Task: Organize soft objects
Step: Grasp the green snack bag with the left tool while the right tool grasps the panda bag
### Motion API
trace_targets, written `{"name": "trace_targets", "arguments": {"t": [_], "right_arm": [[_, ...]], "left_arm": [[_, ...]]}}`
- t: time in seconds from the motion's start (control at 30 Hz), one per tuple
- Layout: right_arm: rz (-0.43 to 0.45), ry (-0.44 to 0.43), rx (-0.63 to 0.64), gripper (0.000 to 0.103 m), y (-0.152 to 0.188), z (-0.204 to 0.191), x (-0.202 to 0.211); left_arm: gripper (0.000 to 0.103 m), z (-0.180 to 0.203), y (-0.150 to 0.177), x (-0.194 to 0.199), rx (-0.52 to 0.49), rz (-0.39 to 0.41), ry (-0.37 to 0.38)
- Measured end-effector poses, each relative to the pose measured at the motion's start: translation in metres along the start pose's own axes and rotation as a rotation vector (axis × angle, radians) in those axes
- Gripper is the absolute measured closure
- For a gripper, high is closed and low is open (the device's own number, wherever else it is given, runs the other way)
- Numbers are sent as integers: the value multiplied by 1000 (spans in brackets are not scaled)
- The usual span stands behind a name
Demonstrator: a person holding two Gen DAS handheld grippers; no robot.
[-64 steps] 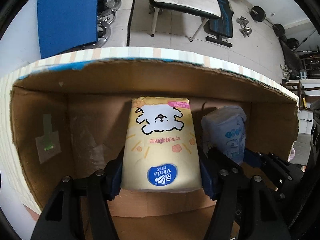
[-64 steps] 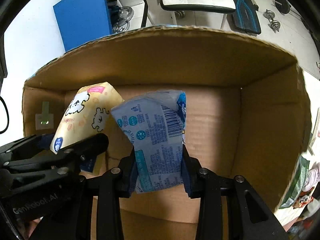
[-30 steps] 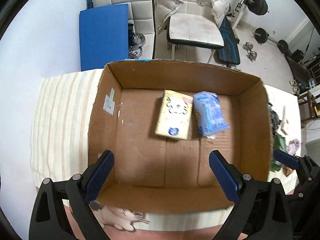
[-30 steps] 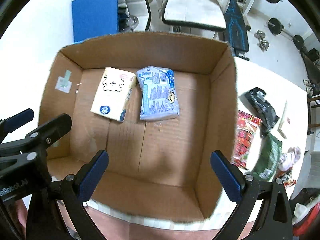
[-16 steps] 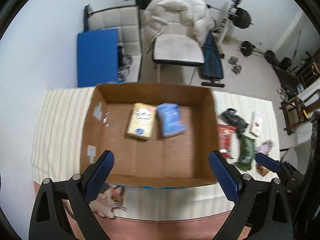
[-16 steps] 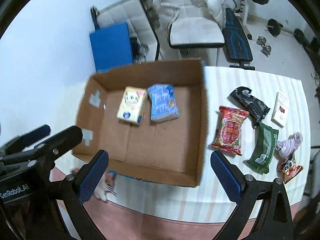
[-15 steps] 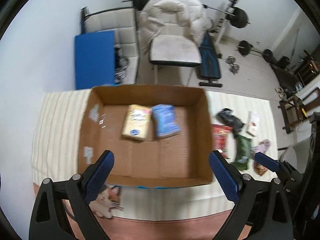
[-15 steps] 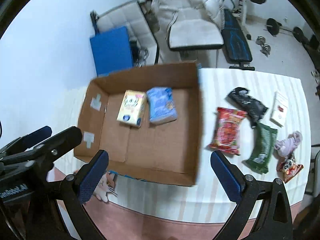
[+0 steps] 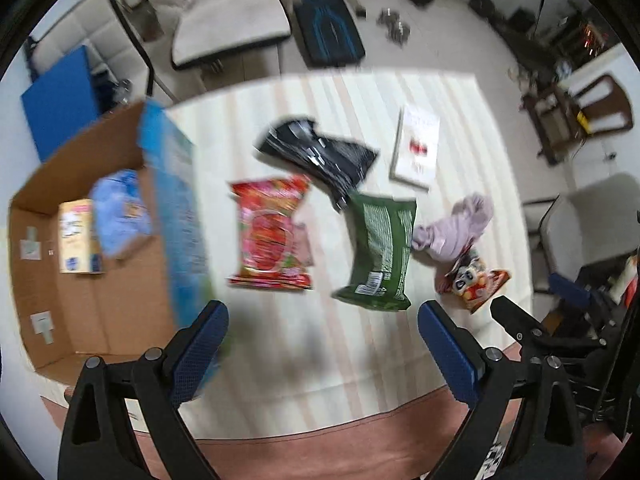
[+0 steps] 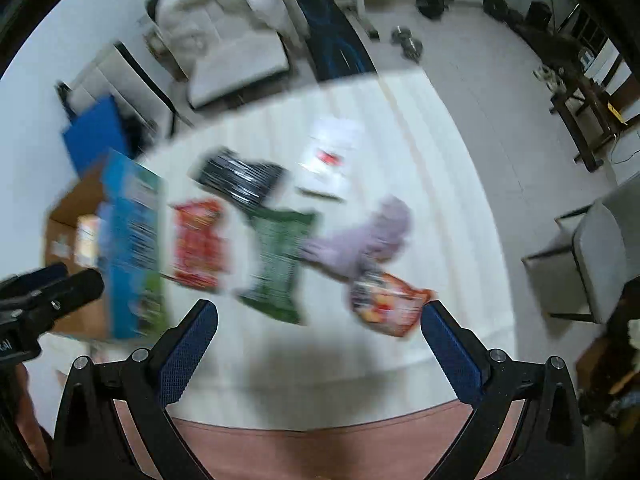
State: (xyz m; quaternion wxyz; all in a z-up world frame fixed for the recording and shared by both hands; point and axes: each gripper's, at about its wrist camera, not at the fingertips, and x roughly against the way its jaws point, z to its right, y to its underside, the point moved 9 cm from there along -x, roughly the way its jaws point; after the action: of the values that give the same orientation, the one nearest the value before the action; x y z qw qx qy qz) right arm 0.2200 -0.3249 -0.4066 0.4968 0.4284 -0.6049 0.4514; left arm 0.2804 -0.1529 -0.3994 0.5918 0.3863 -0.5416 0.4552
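Note:
Both grippers are open, empty and high above the striped table. In the left wrist view my left gripper [image 9: 324, 340] hangs over the table's front part. A cardboard box [image 9: 100, 312] stands at the left and holds a yellow tissue pack [image 9: 74, 236] and a blue tissue pack [image 9: 120, 208]. On the table lie a red packet [image 9: 272, 232], a black bag [image 9: 320, 156], a green packet [image 9: 380, 248], a lilac cloth [image 9: 460, 228] and a small orange packet [image 9: 476, 280]. The right wrist view is blurred; my right gripper [image 10: 316, 344] hangs above the green packet [image 10: 280, 256] and orange packet [image 10: 384, 304].
A white booklet [image 9: 416, 148] lies at the table's far side. The table's front edge [image 9: 320, 432] runs just below the fingers. Chairs [image 9: 228, 28], a blue board [image 9: 56, 96] and gym weights stand on the floor beyond. Another chair [image 10: 592, 256] is at the right.
Both grippers have let go of the tissue packs in the box, opened, risen and swung right. The view now centres on the loose packets on the table.

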Motion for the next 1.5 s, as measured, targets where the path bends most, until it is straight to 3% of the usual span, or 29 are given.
{"name": "trace_targets", "arguments": {"t": [0.1,0.2,0.27,0.33,0.43,0.57,0.6,0.63,0.7,0.87,0.9,0.93,1.0,1.1,1.23,1.27,1.37,1.43,1.5], "right_arm": [[-84,69,111,2,1,21,-39],[-169,98,196,14,8,31,-71],[-230,99,212,30,15,36,-91],[-259,47,138,39,20,44,-101],[-266,-72,-56,41,26,63,-101],[-276,-208,-261,40,40,87,-100],[-260,-200,-263,33,41,93,-98],[-231,-169,-242,17,40,100,-94],[-192,-138,-191,4,37,103,-86],[-130,-31,77,4,19,84,-69],[-124,-2,134,4,17,78,-68],[-120,29,196,4,16,72,-68],[-106,83,304,4,13,61,-68],[-107,163,414,4,12,47,-75],[-140,198,430,5,15,44,-89],[-155,202,420,6,16,45,-93],[-178,211,404,24,16,39,-109],[-193,206,383,43,15,35,-119],[-207,186,330,47,18,42,-128]], "left_arm": [[6,17,3,-34,-14,-60,-24],[6,22,8,-55,-13,-102,-28],[6,22,8,-64,-8,-118,-42],[6,23,5,-72,-4,-128,-47],[6,26,2,-84,-1,-148,-42],[6,37,-2,-101,-21,-191,-32],[6,40,-3,-105,-28,-198,-33],[6,42,-4,-109,-35,-202,-36],[6,48,-6,-117,-49,-211,-35],[7,57,-10,-135,-78,-228,-30],[21,56,-11,-137,-83,-232,-40],[41,57,-8,-140,-94,-245,-51],[56,57,0,-144,-100,-275,-45],[59,53,13,-142,-102,-270,-68],[60,46,34,-142,-59,-286,-44],[60,44,36,-141,-60,-278,-43],[59,42,30,-140,-66,-271,-53],[59,41,31,-139,-70,-275,-61],[60,43,32,-139,-64,-272,-59]]}}
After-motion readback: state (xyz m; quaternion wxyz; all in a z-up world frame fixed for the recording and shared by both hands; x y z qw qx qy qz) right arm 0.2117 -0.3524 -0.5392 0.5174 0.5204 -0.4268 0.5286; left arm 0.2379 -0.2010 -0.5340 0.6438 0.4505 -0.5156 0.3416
